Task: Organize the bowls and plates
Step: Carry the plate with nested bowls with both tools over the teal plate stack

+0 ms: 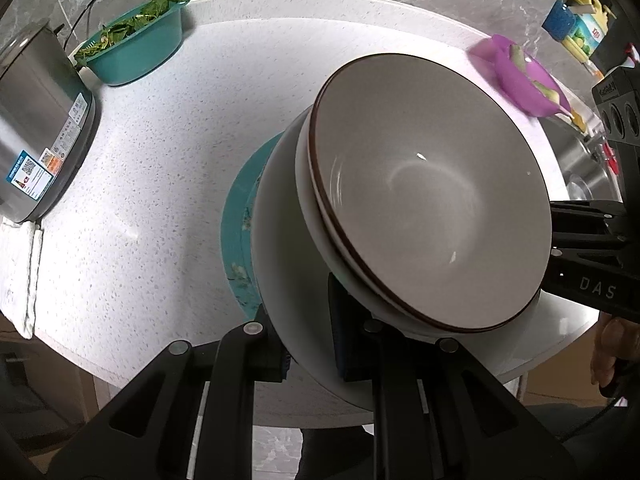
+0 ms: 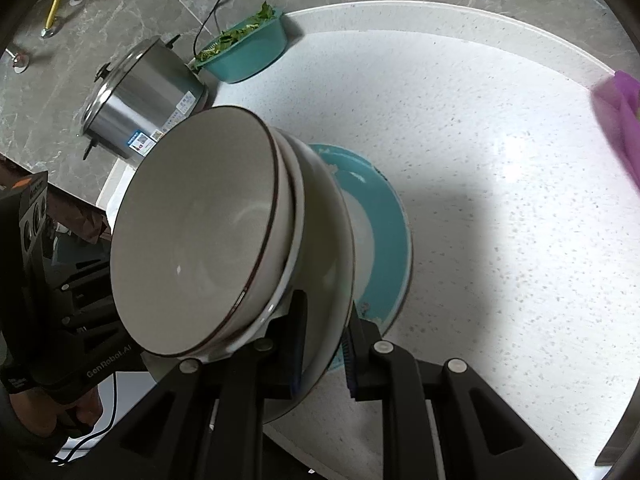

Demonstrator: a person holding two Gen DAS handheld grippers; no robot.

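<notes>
Left wrist view, left to right: stainless steel cooker [image 1: 38, 128] at the bench [image 1: 160, 184] edge, white folded cloth [image 1: 24, 276] just in front of it, teal basin of green leaves [image 1: 138, 50] behind by the grey marbled wall. Centre: stack of dishes, held tilted above the bench. Teal plate [image 1: 236, 236] at the bottom, white plate [image 1: 288, 280] on it, then two brown-rimmed bowls nested, top bowl [image 1: 432, 200] empty. Left gripper [image 1: 308, 344] is clamped tight on the near rim of the white plate, one pad over it and one under, jaws nearly closed. Far right: purple bowl [image 1: 520, 76] with pale green bits, blurred, near the bench edge; dish soap bottle [image 1: 586, 26] behind it; the other gripper's black body at the frame edge, with a hand [image 1: 612, 352] below it. Right wrist view, left to right: the left gripper's body and the hand [image 2: 60, 404] holding it, steel cooker [image 2: 140, 100], teal basin [image 2: 248, 52], then the same stack with top bowl [image 2: 200, 232] and teal plate [image 2: 388, 236] showing beyond. Right gripper [image 2: 324, 344] pinches the opposite rim of the white plate [image 2: 324, 248], jaws nearly closed on it. Stack hangs between the two grippers; whether it touches the bench I can't tell.
</notes>
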